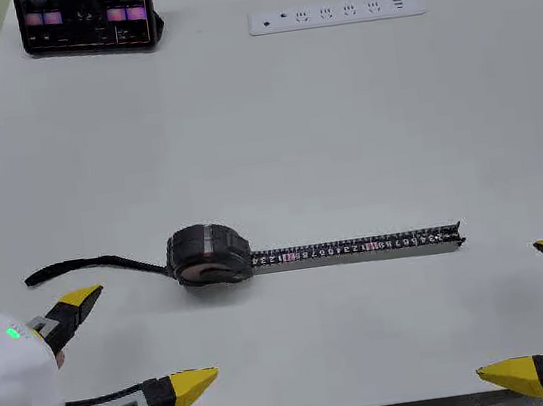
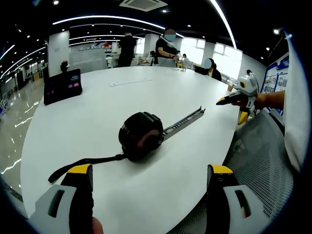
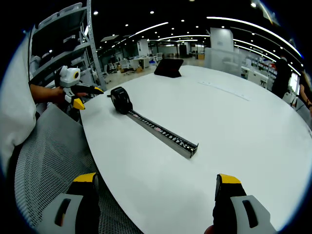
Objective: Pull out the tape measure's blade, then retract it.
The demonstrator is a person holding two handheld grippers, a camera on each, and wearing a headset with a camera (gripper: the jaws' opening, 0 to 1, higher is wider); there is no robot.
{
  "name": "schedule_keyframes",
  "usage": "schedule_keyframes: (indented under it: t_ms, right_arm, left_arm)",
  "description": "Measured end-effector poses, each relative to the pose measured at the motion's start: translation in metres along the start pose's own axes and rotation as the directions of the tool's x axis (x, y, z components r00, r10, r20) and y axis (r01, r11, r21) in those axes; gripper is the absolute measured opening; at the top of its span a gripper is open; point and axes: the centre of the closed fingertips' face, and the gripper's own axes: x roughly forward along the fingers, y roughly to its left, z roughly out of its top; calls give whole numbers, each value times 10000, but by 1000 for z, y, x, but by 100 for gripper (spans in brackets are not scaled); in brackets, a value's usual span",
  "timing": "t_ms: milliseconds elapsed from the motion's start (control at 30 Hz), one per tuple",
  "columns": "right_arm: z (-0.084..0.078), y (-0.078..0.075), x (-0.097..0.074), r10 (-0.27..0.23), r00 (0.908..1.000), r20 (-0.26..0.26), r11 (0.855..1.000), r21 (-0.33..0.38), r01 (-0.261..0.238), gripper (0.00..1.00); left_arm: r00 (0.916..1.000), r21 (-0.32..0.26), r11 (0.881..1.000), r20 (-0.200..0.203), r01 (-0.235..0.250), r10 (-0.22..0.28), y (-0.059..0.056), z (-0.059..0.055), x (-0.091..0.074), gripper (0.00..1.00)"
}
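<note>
Yellow-tipped and spread wide, the left gripper (image 1: 152,334) hovers at the near-left edge of the white table (image 1: 292,130), holding nothing. Its black jaws with hard-looking yellow pads flank bare tabletop just short of the tape measure (image 1: 208,255). Beyond it, a thin black wrist strap (image 1: 75,270) trails limply leftward from the case (image 2: 141,135), a rounded, dark, rubbery-looking housing lying on its side near the table's middle. From there the blade (image 1: 358,248) runs rightward, flat on the smooth surface. It is a stiff dark strip with pale numerals, ending in a small hook (image 1: 457,233). With the blade already out and lying unsupported, the pulling half looks done, and retraction is probably what remains. The right gripper (image 1: 514,310) sits at the near right, likewise parted wide and empty, near the hook end but apart from it. This placement seems meant to let one claw steady the case while the other guides the blade home. At the far edge stand a dark tablet (image 1: 87,17) and, to its right, a flat white power strip (image 1: 337,13).
</note>
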Motion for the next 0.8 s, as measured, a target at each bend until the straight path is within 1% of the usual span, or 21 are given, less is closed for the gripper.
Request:
schedule_keyframes:
  t_ms: [233, 367, 433, 467, 500, 667, 800]
  right_arm:
    - [-1, -1, 0, 5, 10000, 8, 10000, 33, -5, 99]
    - [1, -2, 0, 1, 10000, 28, 10000, 32, -1, 99]
    - [2, -3, 1, -1, 10000, 44, 10000, 37, 1, 99]
    - [2, -3, 1, 5, 10000, 51, 10000, 42, -5, 99]
    - [2, -3, 1, 11, 10000, 53, 10000, 43, -11, 99]
    - [3, -5, 2, 23, 10000, 70, 10000, 52, -23, 99]
    - [4, -7, 2, 5, 10000, 82, 10000, 47, -6, 99]
  left_arm:
    - [9999, 0, 9999, 65, 106, -106, -5, 4, 6, 94]
    - [9999, -56, 9999, 94, 116, -115, -5, 6, 9, 94]
    - [10000, -172, 9998, -50, 52, -53, -4, 5, 13, 94]
    - [9999, -351, 9993, -12, 110, -110, -4, 6, 14, 94]
    - [10000, -423, 9991, 1, 61, -61, -4, 7, 15, 94]
    - [10000, -492, 9988, -71, 27, -31, -5, 9, 23, 93]
    - [10000, -533, 9986, -31, -56, 55, -4, 13, 29, 93]
